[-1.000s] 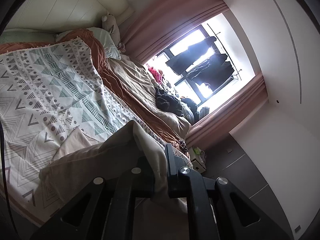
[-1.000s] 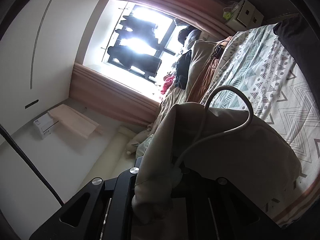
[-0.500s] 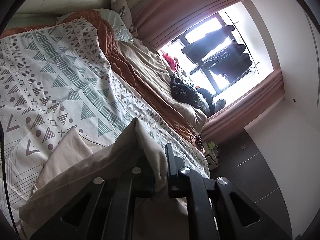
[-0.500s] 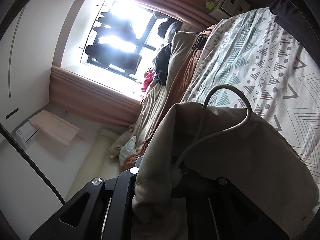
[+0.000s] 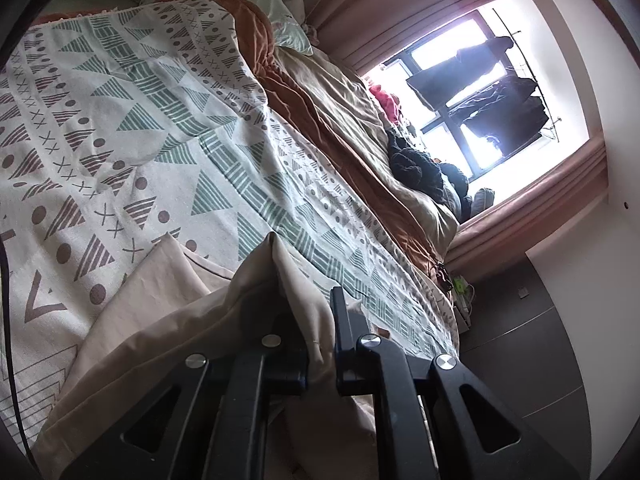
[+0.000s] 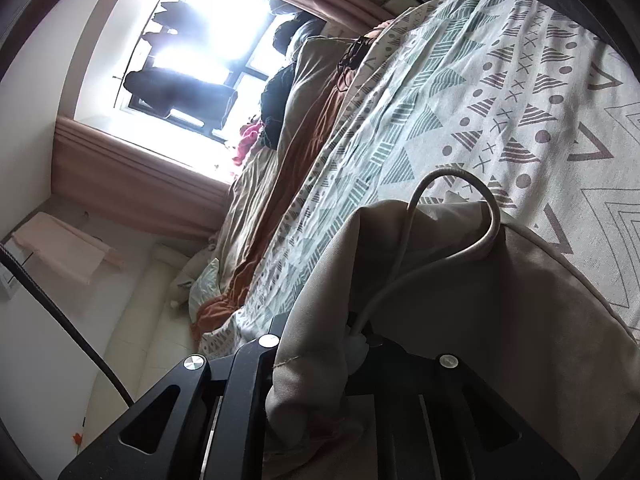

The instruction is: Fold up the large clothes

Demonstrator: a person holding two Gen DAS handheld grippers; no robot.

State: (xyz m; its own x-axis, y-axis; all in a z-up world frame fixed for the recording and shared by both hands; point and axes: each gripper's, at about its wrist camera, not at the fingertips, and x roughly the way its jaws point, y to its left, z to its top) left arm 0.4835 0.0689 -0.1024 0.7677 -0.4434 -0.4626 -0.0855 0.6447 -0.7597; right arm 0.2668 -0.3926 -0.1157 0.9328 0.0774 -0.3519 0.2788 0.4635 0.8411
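A large beige garment [image 5: 168,312] lies partly spread on the patterned bedspread [image 5: 160,120], its near edge lifted into a peak. My left gripper [image 5: 316,312] is shut on that edge, and the cloth hides most of its left finger. In the right wrist view the same beige garment [image 6: 500,300] drapes over my right gripper [image 6: 320,332]. A pale drawstring cord [image 6: 452,256] loops up from between its fingers. The right jaws are just starting to open, and cloth and cord are still caught between them. The bedspread [image 6: 460,80] stretches away beyond.
An orange blanket [image 5: 320,120] and a tan duvet [image 5: 360,92] lie along the bed's far side, with dark clothes [image 5: 416,168] piled near the bright window [image 5: 480,100]. A pillow [image 5: 288,28] sits at the head. Dark floor [image 5: 520,340] borders the bed.
Both grippers have come down and forward over the bed with the garment. More beige cloth now rests on the bedspread, and the window has shifted toward the frame edges.
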